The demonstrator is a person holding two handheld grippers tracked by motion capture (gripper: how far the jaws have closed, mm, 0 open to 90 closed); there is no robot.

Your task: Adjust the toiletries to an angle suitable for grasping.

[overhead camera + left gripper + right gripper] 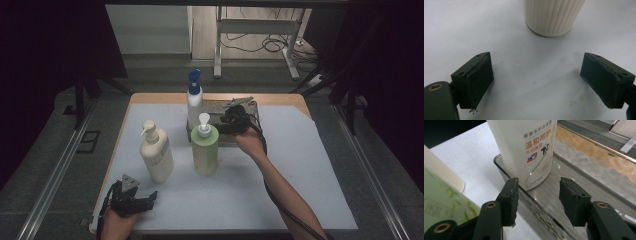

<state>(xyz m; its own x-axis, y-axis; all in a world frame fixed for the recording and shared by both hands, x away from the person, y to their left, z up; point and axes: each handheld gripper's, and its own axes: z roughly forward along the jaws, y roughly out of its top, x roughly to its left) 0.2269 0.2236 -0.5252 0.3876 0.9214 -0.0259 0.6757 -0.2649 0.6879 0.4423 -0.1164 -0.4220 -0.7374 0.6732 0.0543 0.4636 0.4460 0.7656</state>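
where ribbed steel tray (584,192) gleams, smooth white bottle (529,150) stands.

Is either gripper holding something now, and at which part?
Nothing is held. The right gripper stands open before the white bottle in the tray; the left gripper is open over the table.

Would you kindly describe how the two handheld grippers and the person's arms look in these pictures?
Both are black. The left gripper carries a grey three-cornered plate on top; its blocky dark fingers have flat, slightly frayed pads and a brass-coloured pivot rivet. The right gripper has matching fingers with brass rivets, and a black cable trails along the forearm. No sleeves show on the forearms.
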